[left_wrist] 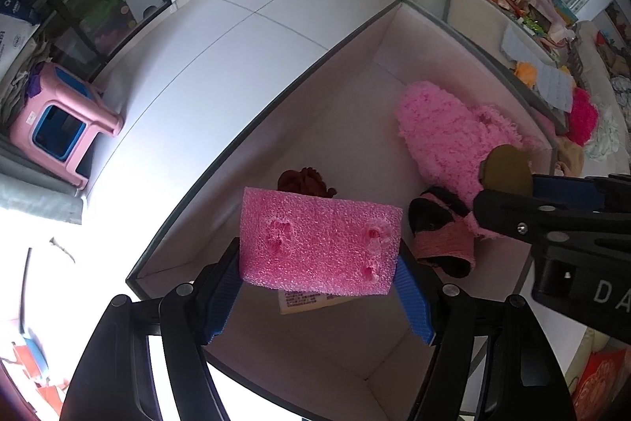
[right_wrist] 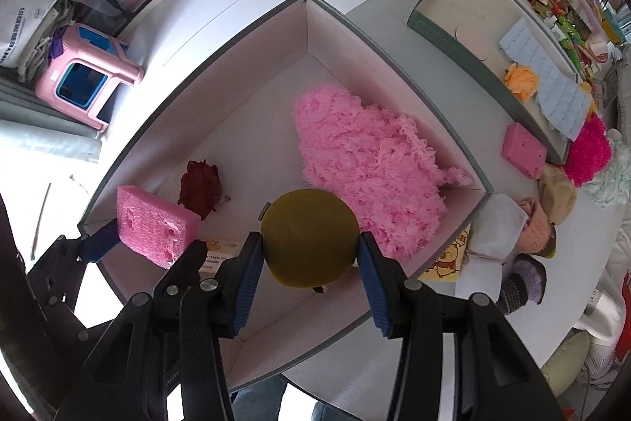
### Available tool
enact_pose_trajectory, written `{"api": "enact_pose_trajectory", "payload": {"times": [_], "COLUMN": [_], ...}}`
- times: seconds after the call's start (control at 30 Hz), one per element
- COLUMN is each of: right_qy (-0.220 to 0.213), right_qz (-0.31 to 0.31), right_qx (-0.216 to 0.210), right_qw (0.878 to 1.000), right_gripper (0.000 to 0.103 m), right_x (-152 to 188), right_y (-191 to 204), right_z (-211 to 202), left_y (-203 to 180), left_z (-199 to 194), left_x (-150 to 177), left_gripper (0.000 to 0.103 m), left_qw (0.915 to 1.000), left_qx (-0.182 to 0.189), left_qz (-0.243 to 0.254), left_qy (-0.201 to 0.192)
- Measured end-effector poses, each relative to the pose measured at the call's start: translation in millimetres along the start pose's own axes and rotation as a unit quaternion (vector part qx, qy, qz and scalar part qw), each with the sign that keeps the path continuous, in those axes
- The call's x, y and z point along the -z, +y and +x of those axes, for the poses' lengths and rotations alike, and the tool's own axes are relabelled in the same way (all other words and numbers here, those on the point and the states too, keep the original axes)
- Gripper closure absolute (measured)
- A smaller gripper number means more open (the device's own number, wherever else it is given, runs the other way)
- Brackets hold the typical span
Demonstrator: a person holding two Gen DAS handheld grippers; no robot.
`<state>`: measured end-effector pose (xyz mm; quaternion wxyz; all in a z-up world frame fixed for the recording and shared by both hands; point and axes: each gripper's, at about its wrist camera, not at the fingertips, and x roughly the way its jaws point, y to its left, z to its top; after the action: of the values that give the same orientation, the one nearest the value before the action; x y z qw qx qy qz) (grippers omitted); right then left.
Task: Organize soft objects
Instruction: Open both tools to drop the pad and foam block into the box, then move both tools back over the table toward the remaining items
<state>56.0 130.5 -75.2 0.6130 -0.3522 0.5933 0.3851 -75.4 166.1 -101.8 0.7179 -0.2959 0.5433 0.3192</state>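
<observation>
A large grey-rimmed box with a white inside lies below both grippers. My left gripper is shut on a pink foam block, held over the box's near left corner. My right gripper is shut on an olive round pad, pressed by both blue pads above the box floor. Inside the box lie a pink fluffy item, a dark red fabric flower and a yellowish packet. A black and pink knitted piece shows only in the left wrist view.
Right of the box on the white table: a second box, a light blue mat, an orange pompom, another pink foam block, a magenta fluffy ball and knitted hats. A pink stool stands on the floor at left.
</observation>
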Motion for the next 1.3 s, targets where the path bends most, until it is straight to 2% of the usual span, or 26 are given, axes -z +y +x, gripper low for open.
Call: {"api": "enact_pose_trajectory", "payload": {"times": [0.07, 0.1, 0.13, 0.17, 0.2, 0.3, 0.37, 0.67, 0.9, 1.07, 1.3], "right_qy": [0.002, 0.002, 0.001, -0.002, -0.005, -0.01, -0.015, -0.04, -0.043, -0.047, -0.042], "right_qz": [0.001, 0.002, 0.002, 0.002, 0.002, -0.001, -0.004, 0.004, 0.028, 0.06, 0.139], "right_qx": [-0.003, -0.004, -0.003, -0.003, -0.003, -0.007, -0.004, -0.01, -0.019, -0.024, -0.021], "right_qw": [1.0, 1.0, 1.0, 1.0, 1.0, 1.0, 1.0, 0.999, 0.999, 0.997, 0.989], "right_gripper": [0.049, 0.045, 0.038, 0.034, 0.023, 0.015, 0.0, 0.0, 0.0, 0.0, 0.0], "right_x": [0.0, 0.0, 0.2, 0.2, 0.2, 0.0, 0.4, 7.1, 21.2, 41.2, 80.0], "right_y": [0.9, 0.6, 0.1, -0.2, -0.9, -1.5, -0.2, -7.3, -27.3, -57.0, -121.2], "right_z": [0.4, 0.9, 0.8, 0.1, -0.8, -3.8, -6.1, -23.4, -28.7, -32.2, -28.4], "left_y": [-0.1, 0.3, 1.1, 2.1, 3.1, 4.7, 4.0, 0.0, -31.3, -61.7, -114.5], "left_z": [-1.0, -1.4, -1.8, -2.6, -3.6, -3.5, -4.6, -11.1, -17.3, -20.9, -22.9], "left_x": [0.3, 0.7, 1.1, 1.6, 2.2, 2.6, 2.8, 3.1, 3.7, 6.8, 17.8], "left_gripper": [0.025, 0.019, 0.006, 0.001, 0.001, 0.001, 0.001, 0.001, 0.001, 0.001, 0.001], "left_qw": [1.0, 1.0, 1.0, 1.0, 1.0, 0.9999, 0.9999, 0.9999, 0.9992, 0.9973, 0.9919], "left_qx": [0.003, 0.005, 0.005, 0.005, 0.004, 0.002, -0.007, -0.014, -0.016, -0.012, 0.001], "left_qz": [0.004, 0.005, 0.003, -0.001, -0.006, -0.012, -0.009, -0.004, 0.036, 0.072, 0.127], "left_qy": [-0.002, -0.002, -0.002, -0.003, -0.006, -0.003, -0.006, -0.009, -0.01, -0.009, -0.002]}}
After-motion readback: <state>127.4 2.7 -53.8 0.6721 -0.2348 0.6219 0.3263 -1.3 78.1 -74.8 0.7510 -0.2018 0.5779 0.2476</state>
